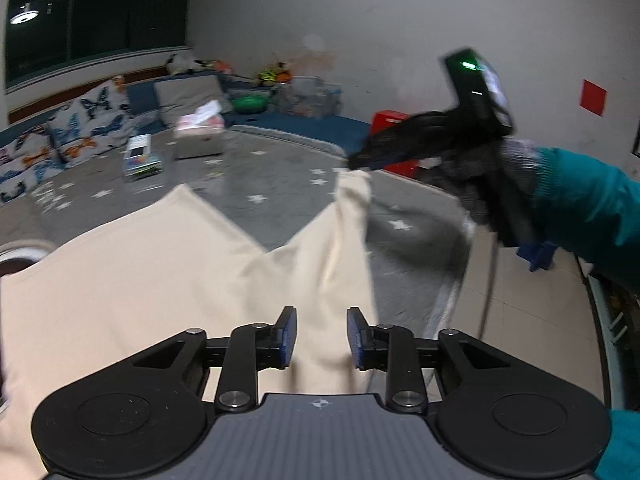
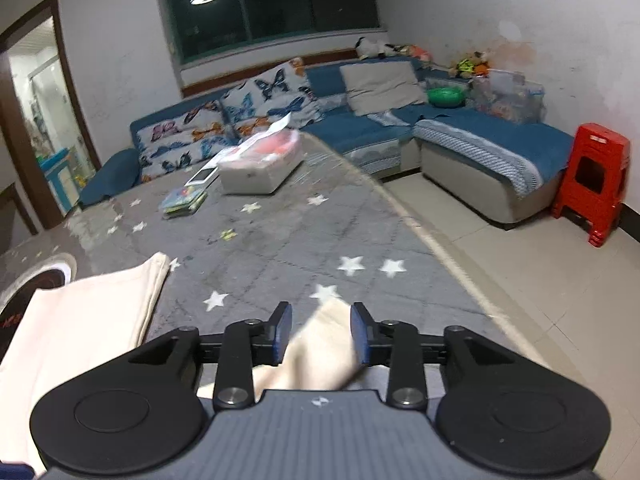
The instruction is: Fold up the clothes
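Note:
A cream garment lies on the grey star-patterned table cover. In the left wrist view my left gripper has its jaws apart, with cream cloth lying between and under them. The right gripper shows there too, held by a gloved hand, lifting a corner of the garment off the table. In the right wrist view my right gripper has its jaws apart with a fold of the cream garment between them; whether it pinches the cloth is unclear. Another part of the garment lies flat at the left.
A white box with a pink pack, a phone and booklets sit at the table's far end. A round dark object lies at the left. A blue sofa and a red stool stand beyond.

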Available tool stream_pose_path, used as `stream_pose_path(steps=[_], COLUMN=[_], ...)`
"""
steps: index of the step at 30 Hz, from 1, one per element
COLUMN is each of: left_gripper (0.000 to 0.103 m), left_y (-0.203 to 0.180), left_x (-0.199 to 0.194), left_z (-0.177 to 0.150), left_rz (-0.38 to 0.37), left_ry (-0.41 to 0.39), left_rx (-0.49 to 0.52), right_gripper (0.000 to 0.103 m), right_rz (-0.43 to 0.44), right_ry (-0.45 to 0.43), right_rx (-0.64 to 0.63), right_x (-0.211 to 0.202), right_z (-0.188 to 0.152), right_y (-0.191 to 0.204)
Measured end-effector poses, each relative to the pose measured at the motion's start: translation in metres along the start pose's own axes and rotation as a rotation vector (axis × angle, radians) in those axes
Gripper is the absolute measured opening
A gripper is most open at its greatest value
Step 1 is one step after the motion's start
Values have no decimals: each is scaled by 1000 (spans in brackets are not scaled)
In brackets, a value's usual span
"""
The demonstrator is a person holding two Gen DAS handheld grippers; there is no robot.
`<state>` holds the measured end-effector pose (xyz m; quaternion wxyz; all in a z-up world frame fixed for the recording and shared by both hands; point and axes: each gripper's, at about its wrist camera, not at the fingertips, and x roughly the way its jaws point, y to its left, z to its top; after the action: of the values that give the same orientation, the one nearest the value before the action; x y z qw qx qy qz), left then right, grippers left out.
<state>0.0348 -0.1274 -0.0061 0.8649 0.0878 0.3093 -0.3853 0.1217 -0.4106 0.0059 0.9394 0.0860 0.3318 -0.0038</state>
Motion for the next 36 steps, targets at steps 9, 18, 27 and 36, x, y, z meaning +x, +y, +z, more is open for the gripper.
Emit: stream_pose_path(steps=[9,18,27,36], left_gripper=[31,32,33,33], left_y=[-14,-16,-20,-17], left_x=[47,50,49,51], left_z=[5,-2,-1,-1], left_rz=[-74,-129,-134,-137], left_ry=[63,65,63,62], left_rx=[-12,-28,-29,-43], right_gripper=[7,1,24,27], right_rz=[-81,-127,-50,-114], right_ry=[62,-78,-25,48], right_rx=[-165,-114,-57,-143], right_x=[36,-31,-10,45], right_z=[-11,-14,-6,-10], right_y=[33,-6,0,29])
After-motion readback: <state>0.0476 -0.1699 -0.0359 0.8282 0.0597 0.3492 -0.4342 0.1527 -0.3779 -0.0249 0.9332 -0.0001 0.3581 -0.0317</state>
